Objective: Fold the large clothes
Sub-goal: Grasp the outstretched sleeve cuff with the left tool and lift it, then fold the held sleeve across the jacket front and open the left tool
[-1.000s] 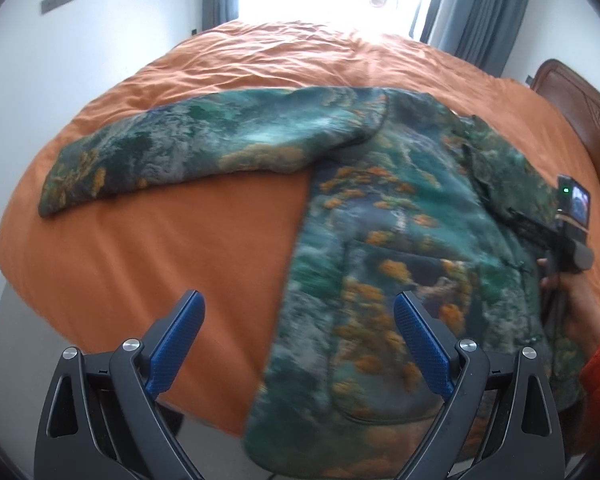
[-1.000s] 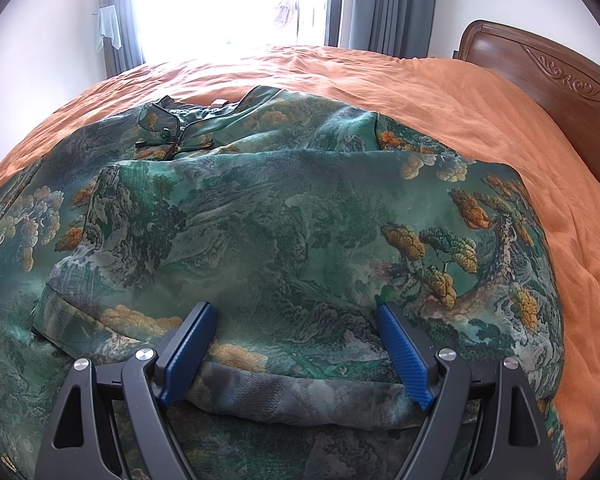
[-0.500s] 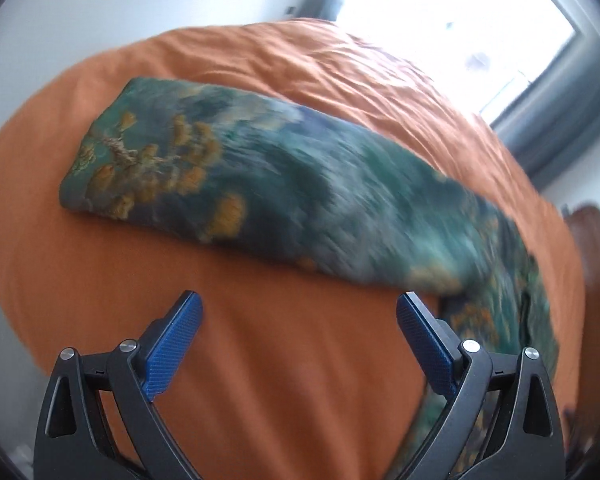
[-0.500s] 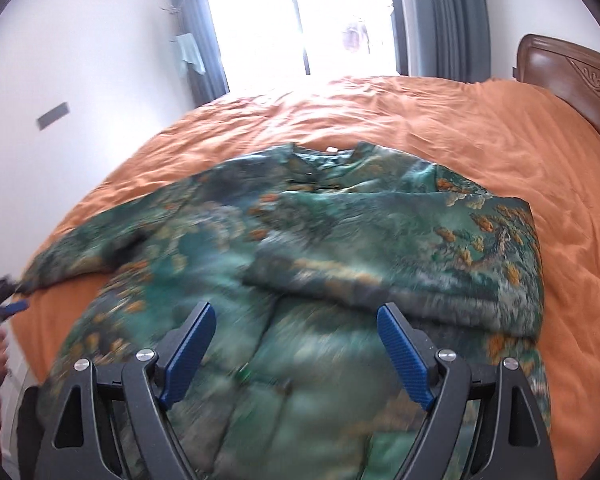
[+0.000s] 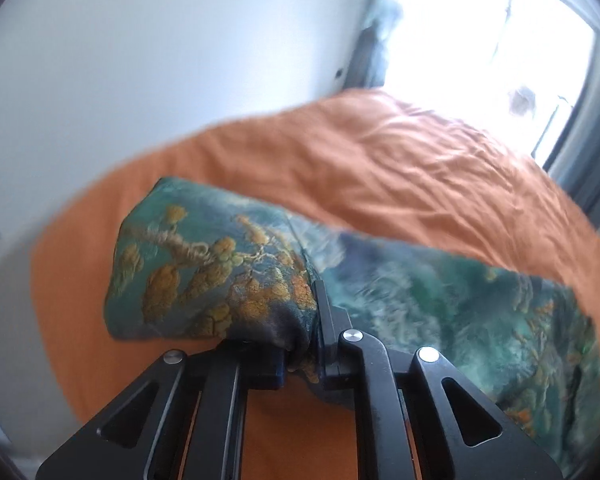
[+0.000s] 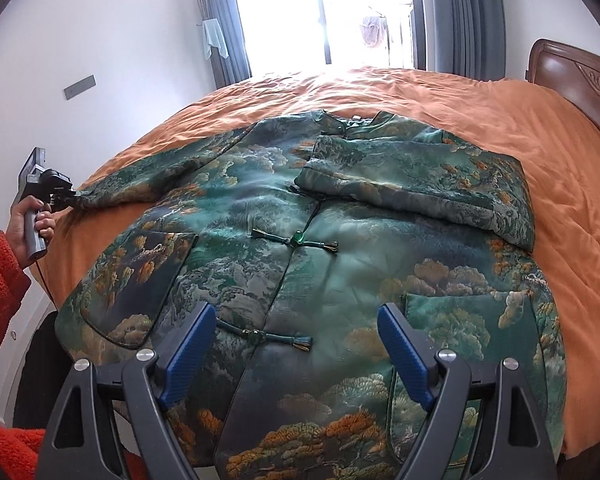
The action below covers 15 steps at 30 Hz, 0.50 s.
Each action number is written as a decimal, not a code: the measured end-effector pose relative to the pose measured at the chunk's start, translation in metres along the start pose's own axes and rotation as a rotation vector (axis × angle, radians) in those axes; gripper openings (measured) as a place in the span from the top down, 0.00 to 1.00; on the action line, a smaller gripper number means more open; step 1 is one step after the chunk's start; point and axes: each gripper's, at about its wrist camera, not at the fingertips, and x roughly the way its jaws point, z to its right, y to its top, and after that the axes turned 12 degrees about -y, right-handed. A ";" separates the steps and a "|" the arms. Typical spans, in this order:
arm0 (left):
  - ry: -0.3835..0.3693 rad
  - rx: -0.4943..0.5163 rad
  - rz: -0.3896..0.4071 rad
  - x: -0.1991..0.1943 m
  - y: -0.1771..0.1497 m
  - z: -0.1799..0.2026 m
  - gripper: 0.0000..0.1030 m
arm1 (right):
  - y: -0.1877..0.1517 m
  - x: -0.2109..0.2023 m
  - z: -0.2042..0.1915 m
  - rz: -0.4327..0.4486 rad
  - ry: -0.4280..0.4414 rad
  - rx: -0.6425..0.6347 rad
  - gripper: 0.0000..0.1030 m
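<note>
No brand or writing can be read anywhere. Your jacket (image 6: 300, 240), green with orange trees, lies front up on the orange bedspread (image 6: 500, 120), collar toward the window (image 6: 340, 12) at twelve o'clock; one sleeve is folded across the chest at two o'clock, the other stretches to nine o'clock. Your left gripper (image 5: 300, 344) is clenched on that sleeve's cuff (image 5: 204, 272) near the bed's edge. Your right gripper (image 6: 296, 344) hangs released above the hem, nothing between its blue pads. Grey curtains (image 6: 452, 16) flank the window, a wooden headboard (image 6: 580, 84) stands at two o'clock, and the walls are white.
</note>
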 end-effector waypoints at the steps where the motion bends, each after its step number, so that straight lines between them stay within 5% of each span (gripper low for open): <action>1: -0.001 0.054 0.026 -0.009 0.003 0.015 0.91 | -0.001 -0.002 0.004 0.008 0.005 0.016 0.18; 8: -0.153 0.447 0.186 -0.073 0.017 0.180 0.91 | -0.003 -0.009 0.040 0.059 -0.006 0.113 0.18; 15: -0.324 0.643 0.155 -0.081 -0.028 0.300 0.92 | -0.012 -0.022 0.082 0.083 -0.061 0.220 0.18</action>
